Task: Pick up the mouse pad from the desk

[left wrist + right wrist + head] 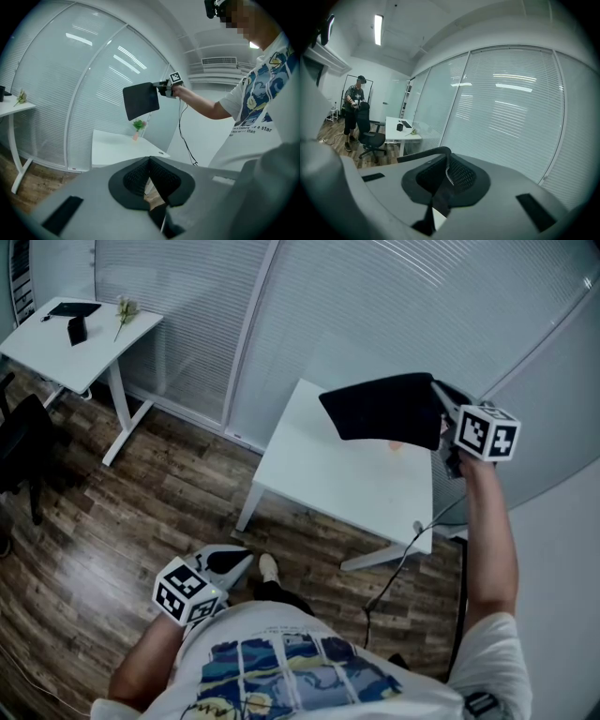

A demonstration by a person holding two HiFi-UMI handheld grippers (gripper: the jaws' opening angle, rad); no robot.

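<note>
Counting two white worktops, the near worktop (347,479) and the far worktop (103,338) by the blinds; one mouse pad (384,407), black, thin, with rounded corners, held in the air above the near worktop; two grippers, the right gripper (439,411) clamped on the pad's edge, the left gripper (246,559) closed on nothing, low at the person's side; one small potted plant (396,446) on the near worktop.

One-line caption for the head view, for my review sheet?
Right gripper holds the black mouse pad clear above the white desk; left gripper hangs low, empty.
</note>
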